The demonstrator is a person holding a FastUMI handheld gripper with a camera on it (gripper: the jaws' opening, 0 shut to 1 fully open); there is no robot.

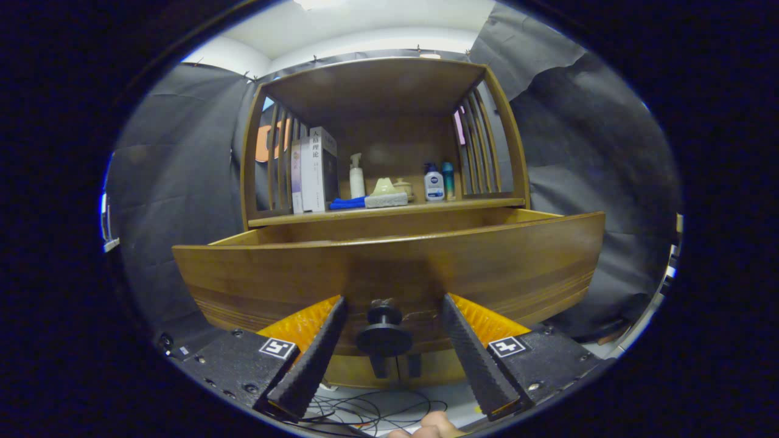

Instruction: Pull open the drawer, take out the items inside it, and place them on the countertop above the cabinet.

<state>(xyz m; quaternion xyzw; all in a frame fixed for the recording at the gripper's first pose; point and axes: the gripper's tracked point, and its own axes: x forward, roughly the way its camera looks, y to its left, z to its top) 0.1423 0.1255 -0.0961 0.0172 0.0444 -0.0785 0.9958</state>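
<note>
Drawer (389, 267) pulled out; gripper (389, 304) jaws apart, straddling knob (384, 331).

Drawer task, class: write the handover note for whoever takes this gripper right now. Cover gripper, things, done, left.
Gripper: open, fingers either side of the drawer knob, not pressing it.
Drawer: pulled out from the cabinet; its inside is hidden behind the front panel.
Countertop: already holds books, bottles and a blue cloth.
Done: drawer open.
Left: lift the gripper over the front, take out whatever is inside, set it on the countertop.

The gripper (389, 304) has ribbed, wedge-shaped fingers (313, 359), parted wide, each on a screwed block bearing a square black-and-white marker (277, 348).
</note>
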